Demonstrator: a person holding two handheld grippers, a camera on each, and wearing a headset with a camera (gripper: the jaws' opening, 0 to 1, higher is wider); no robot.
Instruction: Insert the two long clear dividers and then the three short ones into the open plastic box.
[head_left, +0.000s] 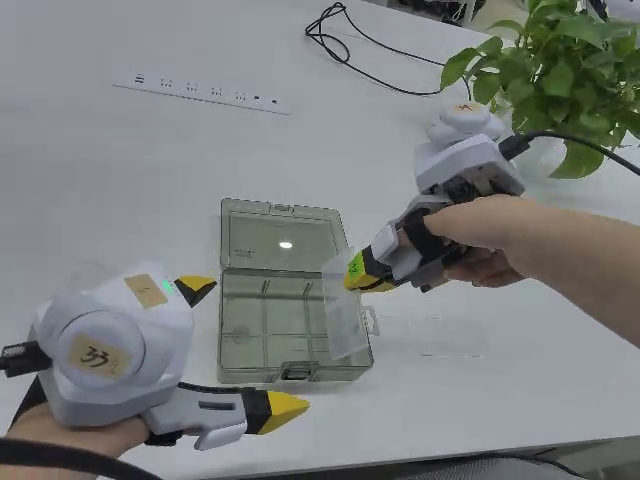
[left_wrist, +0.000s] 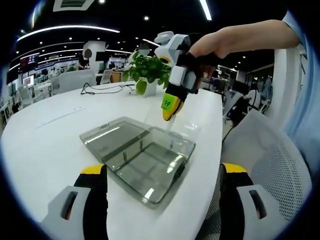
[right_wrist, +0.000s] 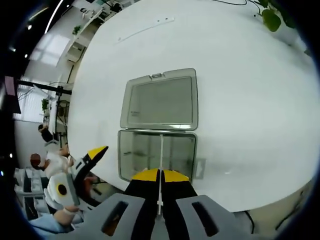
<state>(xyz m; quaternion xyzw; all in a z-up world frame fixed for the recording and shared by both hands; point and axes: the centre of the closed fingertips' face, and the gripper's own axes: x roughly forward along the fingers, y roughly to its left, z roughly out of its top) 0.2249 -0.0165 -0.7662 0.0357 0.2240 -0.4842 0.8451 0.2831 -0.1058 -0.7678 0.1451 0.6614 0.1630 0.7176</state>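
Head view: the open plastic box (head_left: 295, 330) sits near the desk's (head_left: 120, 180) front edge, with faint partition lines inside. The right gripper (head_left: 353, 272) is clamped on a clear divider (head_left: 344, 318) over the box's right side. The left gripper's (head_left: 245, 346) jaws are apart.

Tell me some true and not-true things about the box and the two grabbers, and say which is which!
1. The right gripper pinches a clear divider over the plastic box. True.
2. The box's lid is shut. False: it lies open, flat on the table.
3. The left gripper holds a divider too. False: its jaws are apart with nothing between them.
4. A green plant stands on the table. True.
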